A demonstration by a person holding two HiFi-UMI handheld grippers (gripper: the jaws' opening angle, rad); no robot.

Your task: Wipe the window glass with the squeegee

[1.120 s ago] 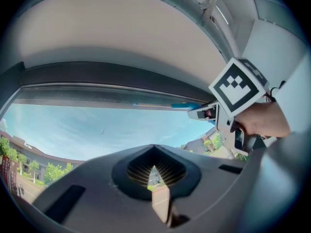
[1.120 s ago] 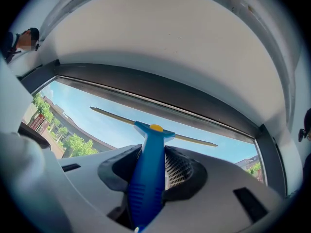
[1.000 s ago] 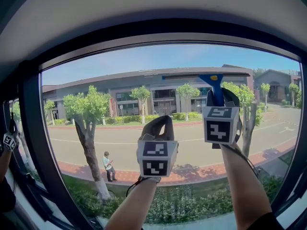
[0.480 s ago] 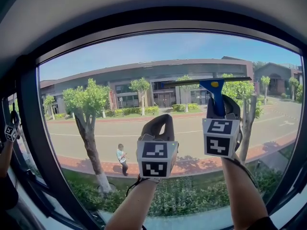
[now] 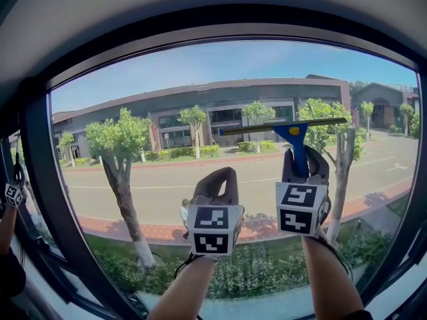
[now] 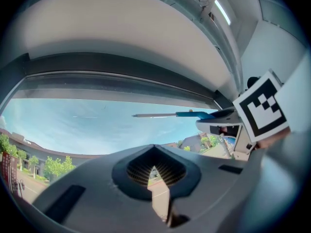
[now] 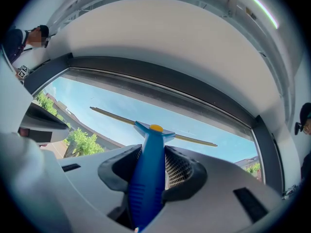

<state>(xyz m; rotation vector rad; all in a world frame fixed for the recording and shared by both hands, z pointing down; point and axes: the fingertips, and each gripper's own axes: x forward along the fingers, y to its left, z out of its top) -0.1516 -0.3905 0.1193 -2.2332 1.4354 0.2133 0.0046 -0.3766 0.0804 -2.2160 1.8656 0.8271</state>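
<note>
The squeegee has a blue handle (image 5: 297, 149) and a long thin blade (image 5: 283, 126) that lies nearly level against the window glass (image 5: 167, 92). My right gripper (image 5: 305, 167) is shut on the handle and holds it upright, blade on top. In the right gripper view the blue handle (image 7: 147, 178) sits between the jaws of the right gripper (image 7: 153, 171), and the blade (image 7: 116, 117) crosses the sky. My left gripper (image 5: 217, 184) hovers just left of it, shut and holding nothing. In the left gripper view the left gripper (image 6: 155, 173) points at the glass, with the squeegee (image 6: 167, 114) to its upper right.
A dark window frame (image 5: 37, 179) bounds the pane on the left, top and right, with a pale ceiling (image 5: 200, 5) above. Another person's arm with a marker cube (image 5: 12, 195) shows at the far left edge. Trees, a road and buildings lie outside.
The squeegee and my right gripper have come down the glass a little. My left gripper dropped with them. A pedestrian outside has walked to the right.
</note>
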